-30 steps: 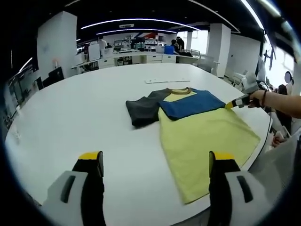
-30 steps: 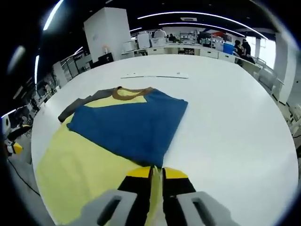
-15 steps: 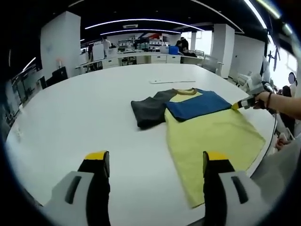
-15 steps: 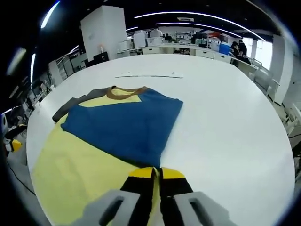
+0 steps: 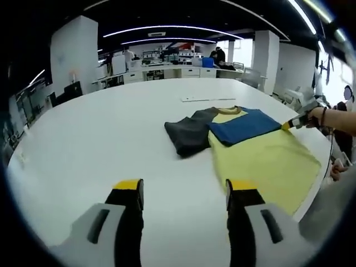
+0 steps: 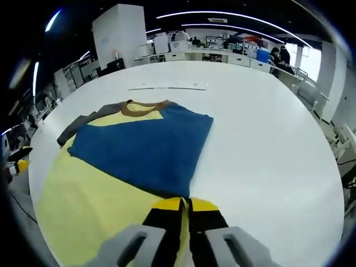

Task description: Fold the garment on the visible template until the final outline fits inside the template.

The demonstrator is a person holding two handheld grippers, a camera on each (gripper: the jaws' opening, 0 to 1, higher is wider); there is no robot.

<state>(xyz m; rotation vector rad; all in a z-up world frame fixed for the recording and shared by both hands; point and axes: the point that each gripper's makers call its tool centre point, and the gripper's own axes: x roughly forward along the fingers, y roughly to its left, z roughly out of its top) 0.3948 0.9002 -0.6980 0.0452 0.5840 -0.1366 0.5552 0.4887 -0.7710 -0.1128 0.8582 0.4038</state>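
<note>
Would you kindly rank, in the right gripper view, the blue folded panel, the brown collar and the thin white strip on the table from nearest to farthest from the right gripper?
1. Blue folded panel, reaching down to the right gripper.
2. Brown collar, at the shirt's far edge.
3. Thin white strip, beyond the shirt on the table.

White table (image 5: 83,139) lies bare w/ wide free passage between left gripper (image 5: 182,192), jaws apart, & garment (image 5: 245,139); in right gripper view, tabletop (image 6: 267,139) beside the blue fold is likewise open. A thin pale strip (image 6: 167,87) lies beyond the collar, well apart from the garment. Right gripper (image 6: 185,207), jaws closed on garment's edge, occupies the near hem; a person's hand (image 5: 325,118) stands at table's far edge.
</note>
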